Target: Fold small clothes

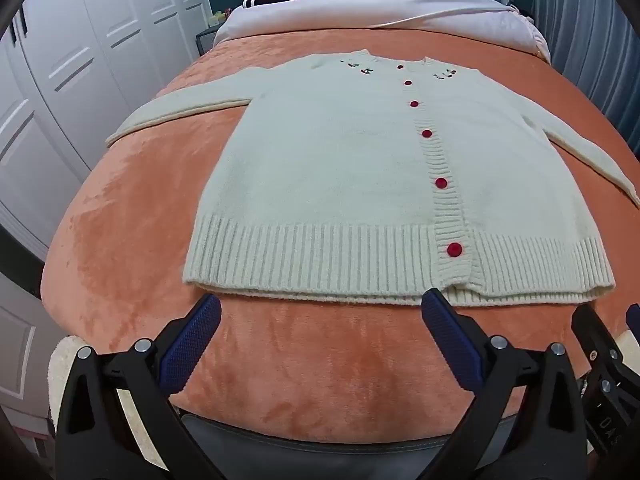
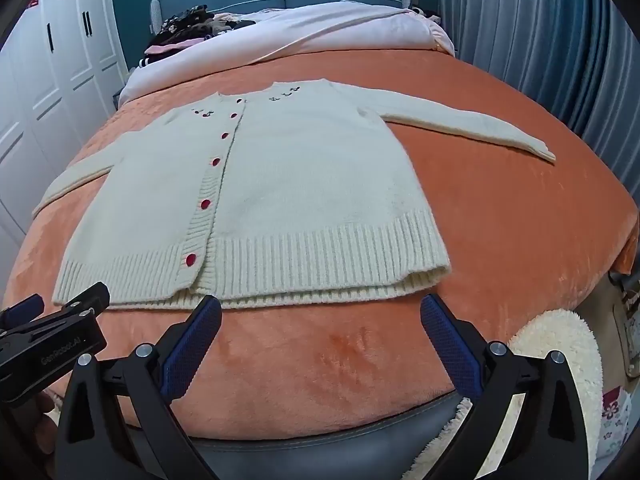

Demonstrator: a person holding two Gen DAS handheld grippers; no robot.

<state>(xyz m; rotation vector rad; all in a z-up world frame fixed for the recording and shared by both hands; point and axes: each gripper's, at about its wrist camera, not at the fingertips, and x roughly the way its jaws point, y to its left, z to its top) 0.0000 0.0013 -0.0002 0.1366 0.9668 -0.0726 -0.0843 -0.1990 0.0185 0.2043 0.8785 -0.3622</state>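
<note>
A cream knitted cardigan (image 1: pixel 340 160) (image 2: pixel 280 192) with red buttons lies flat, front up, on an orange bedspread (image 1: pixel 140 220) (image 2: pixel 500 220), both sleeves spread out to the sides. My left gripper (image 1: pixel 322 304) hovers open just short of the ribbed hem, left of the button band, with nothing between its blue pads (image 1: pixel 192 344). My right gripper (image 2: pixel 320 304) is open too, near the hem's right half, holding nothing. In each wrist view the other gripper shows at the edge.
A white duvet (image 2: pixel 320 28) and a pile of dark clothes (image 2: pixel 188 24) lie at the head of the bed. White wardrobe doors (image 1: pixel 60 80) stand on the left, blue curtains (image 2: pixel 540 40) on the right. A fluffy cream rug (image 2: pixel 560 360) lies by the bed's foot.
</note>
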